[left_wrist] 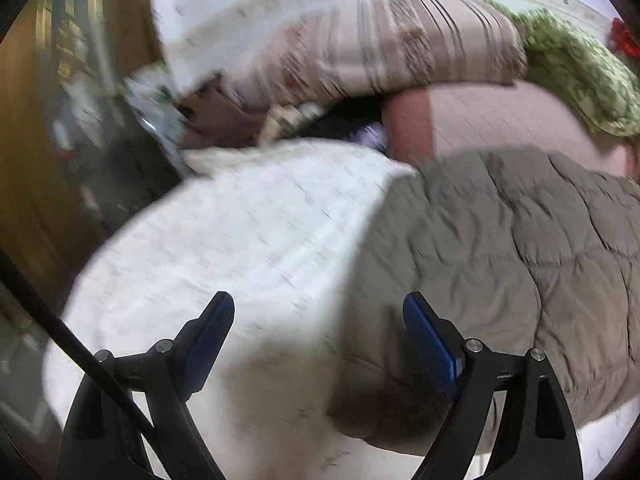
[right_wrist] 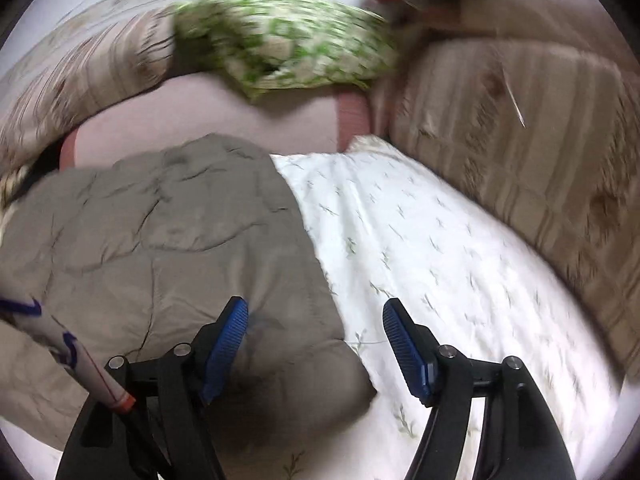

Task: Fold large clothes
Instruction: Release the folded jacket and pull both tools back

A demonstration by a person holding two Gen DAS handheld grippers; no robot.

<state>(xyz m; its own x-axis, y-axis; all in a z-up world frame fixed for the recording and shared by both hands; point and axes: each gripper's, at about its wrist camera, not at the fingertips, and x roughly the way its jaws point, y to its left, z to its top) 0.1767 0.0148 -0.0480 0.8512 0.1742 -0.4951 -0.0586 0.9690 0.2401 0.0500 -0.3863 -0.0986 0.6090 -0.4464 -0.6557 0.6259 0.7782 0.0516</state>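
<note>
Your left tool (left_wrist: pixel 318 312) and right tool (right_wrist: pixel 315 316) both hover with fingers spread wide, gripping nothing. You see the quilted grey-brown garment (right_wrist: pixel 160 236) lying on the white leaf-print bedsheet (right_wrist: pixel 432 240), below both tools.

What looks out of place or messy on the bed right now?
Nothing looks damaged or spilled. The grey-brown quilted garment lies rumpled on the white leaf-print sheet, not squared up. Both tongs, left and right, are open and empty above its edges.
</note>
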